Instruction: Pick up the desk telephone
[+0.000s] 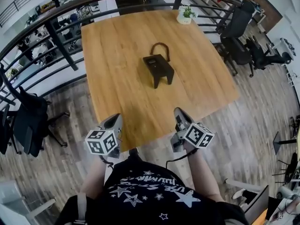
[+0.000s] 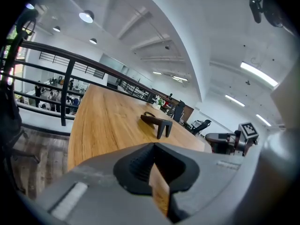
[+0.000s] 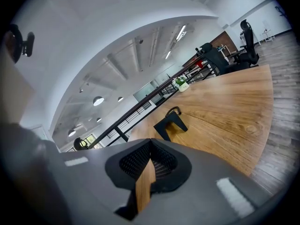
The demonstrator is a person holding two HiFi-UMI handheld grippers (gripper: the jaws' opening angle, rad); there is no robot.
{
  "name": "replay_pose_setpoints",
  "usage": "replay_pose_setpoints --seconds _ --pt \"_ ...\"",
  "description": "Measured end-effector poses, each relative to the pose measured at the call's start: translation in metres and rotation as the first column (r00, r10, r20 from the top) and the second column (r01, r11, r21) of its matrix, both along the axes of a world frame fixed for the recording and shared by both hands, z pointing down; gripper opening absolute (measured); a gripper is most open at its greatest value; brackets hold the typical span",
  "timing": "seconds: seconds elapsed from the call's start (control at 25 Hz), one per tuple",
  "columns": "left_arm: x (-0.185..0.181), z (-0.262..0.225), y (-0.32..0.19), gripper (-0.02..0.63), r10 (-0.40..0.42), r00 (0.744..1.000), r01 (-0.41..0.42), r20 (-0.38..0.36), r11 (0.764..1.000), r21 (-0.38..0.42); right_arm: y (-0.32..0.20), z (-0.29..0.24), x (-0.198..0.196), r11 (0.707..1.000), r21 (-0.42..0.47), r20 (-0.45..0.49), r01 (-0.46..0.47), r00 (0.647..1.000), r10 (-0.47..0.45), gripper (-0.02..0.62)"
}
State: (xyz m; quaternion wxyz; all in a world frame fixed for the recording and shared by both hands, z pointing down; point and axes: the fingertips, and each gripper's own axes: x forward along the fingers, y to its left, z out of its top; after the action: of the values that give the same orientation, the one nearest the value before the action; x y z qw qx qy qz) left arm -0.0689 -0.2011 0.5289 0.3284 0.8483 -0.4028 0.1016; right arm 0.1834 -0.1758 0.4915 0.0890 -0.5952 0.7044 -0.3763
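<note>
Two grippers, the left gripper (image 1: 116, 120) and the right gripper (image 1: 180, 113), hang over the near edge of the wooden table (image 1: 117, 55). Both have their jaws closed on nothing. The black desk telephone (image 1: 158, 68) sits in the middle of the table, well apart from them.

I see a black desk telephone (image 1: 158, 68) and a honey-brown, grained table (image 1: 117, 46). The grey left gripper (image 1: 116, 120) and right gripper (image 1: 179, 112) carry black-and-white square-patterned cubes (image 1: 101, 141); the person's shirt (image 1: 140, 193) is black with white stars.
</note>
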Motion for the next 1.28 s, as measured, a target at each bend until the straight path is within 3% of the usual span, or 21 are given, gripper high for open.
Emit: replay_pose_setpoints --seconds 0.24,0.48,0.56,0.72,1.0,1.28 --pt "0.002 0.001 -0.024 0.002 0.03 1.0 -0.03 -0.005 1.0 -0.006 -0.032 -0.004 0.001 1.0 -0.009 0.031 -0.02 0.999 0.02 0.005" --pt "-0.003 0.0 -0.045 0.002 0.051 0.999 -0.051 -0.008 0.999 -0.002 -0.057 -0.006 -0.005 0.999 -0.006 0.09 -0.046 0.995 0.046 0.057" --pt "-0.004 0.0 -0.051 0.002 0.049 0.999 -0.049 0.005 0.999 0.008 -0.062 -0.004 -0.007 0.999 -0.008 0.105 -0.046 0.993 0.046 0.138" --pt "-0.003 0.001 -0.057 0.002 0.011 1.0 -0.011 0.015 1.0 0.009 -0.074 0.0 -0.002 0.999 -0.017 0.186 -0.044 0.982 0.046 0.23" --pt "0.005 0.001 -0.061 0.002 -0.065 0.998 0.065 0.022 0.998 -0.005 -0.109 0.018 0.01 0.997 -0.075 0.349 -0.024 0.936 0.049 0.259" --pt "0.006 0.002 -0.071 0.002 -0.141 0.988 0.141 0.055 0.99 0.002 -0.146 0.035 0.008 0.996 -0.092 0.511 -0.012 0.857 0.058 0.261"
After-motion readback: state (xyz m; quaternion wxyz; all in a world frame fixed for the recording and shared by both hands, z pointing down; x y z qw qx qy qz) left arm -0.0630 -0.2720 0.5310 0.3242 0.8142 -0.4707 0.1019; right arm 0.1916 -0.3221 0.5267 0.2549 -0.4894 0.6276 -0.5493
